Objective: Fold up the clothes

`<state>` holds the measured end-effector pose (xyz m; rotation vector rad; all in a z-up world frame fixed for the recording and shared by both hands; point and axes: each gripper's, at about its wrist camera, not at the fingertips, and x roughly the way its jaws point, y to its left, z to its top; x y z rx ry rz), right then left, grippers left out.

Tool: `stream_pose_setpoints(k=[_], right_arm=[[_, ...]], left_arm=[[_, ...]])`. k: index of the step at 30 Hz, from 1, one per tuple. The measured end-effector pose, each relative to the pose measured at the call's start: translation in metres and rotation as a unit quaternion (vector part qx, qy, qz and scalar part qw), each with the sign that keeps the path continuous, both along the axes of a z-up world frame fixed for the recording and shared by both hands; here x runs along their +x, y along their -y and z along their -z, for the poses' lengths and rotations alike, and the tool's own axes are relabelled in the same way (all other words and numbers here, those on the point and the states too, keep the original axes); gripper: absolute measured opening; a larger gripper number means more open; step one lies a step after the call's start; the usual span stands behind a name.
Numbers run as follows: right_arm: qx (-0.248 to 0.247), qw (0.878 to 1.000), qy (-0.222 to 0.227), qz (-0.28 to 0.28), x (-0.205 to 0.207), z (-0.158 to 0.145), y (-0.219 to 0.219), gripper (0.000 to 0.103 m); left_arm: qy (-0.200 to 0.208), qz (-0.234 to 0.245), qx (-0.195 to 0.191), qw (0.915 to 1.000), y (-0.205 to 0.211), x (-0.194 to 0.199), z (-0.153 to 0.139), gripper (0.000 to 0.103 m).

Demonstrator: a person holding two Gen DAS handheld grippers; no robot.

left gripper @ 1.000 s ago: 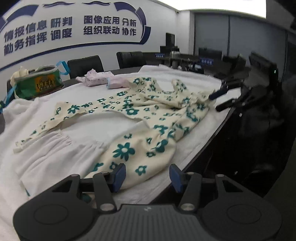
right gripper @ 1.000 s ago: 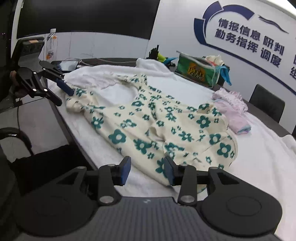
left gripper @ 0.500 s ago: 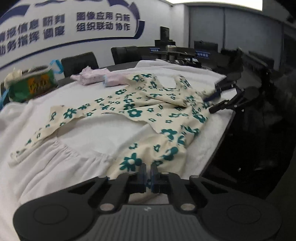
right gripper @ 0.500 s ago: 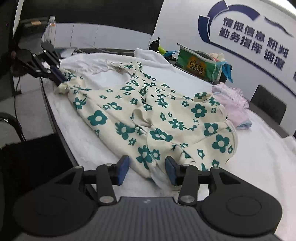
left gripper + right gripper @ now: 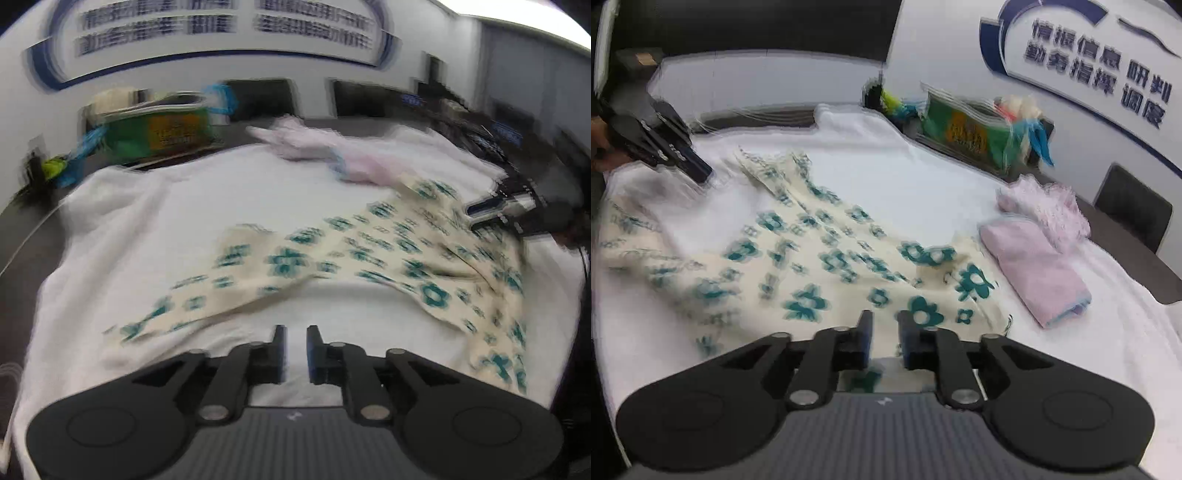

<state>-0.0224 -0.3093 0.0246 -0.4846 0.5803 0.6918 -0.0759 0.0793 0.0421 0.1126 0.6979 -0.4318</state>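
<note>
A cream garment with teal flowers lies partly folded on the white towel that covers the table. My left gripper is low at the near edge. Its jaws are opening, and only white cloth shows in the narrow gap. From the right wrist view the left gripper hovers at the garment's far left end. My right gripper is closing, with floral fabric bunched between its pads and running back under the fingers. In the left wrist view the right gripper sits at the garment's right end. Both views are blurred.
A folded pink cloth and a lacy pink piece lie just beyond the garment. A green bag stands at the back of the table. Black chairs line the far side, and the table's dark edge runs on the left.
The left jaws, which were shut on the garment's hem, have parted slightly, and the hem has left the gap. Both grippers have swung inward over the table. The right jaws have narrowed onto the fabric.
</note>
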Motion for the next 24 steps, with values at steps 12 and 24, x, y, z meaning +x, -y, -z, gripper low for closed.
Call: stream_pose_setpoints(k=[12,24], right_arm=[[-0.037,0.990,0.052,-0.122,-0.077,0.003,0.012,0.075],[0.105,0.986,-0.038,-0.122,-0.040,0.003,0.043,0.013]], left_arm=[[0.063,0.229,0.004,0.9713,0.079,-0.111,0.022,0.059],[-0.015,0.154,-0.074,0.9852,0.046,-0.041,-0.004,0.007]])
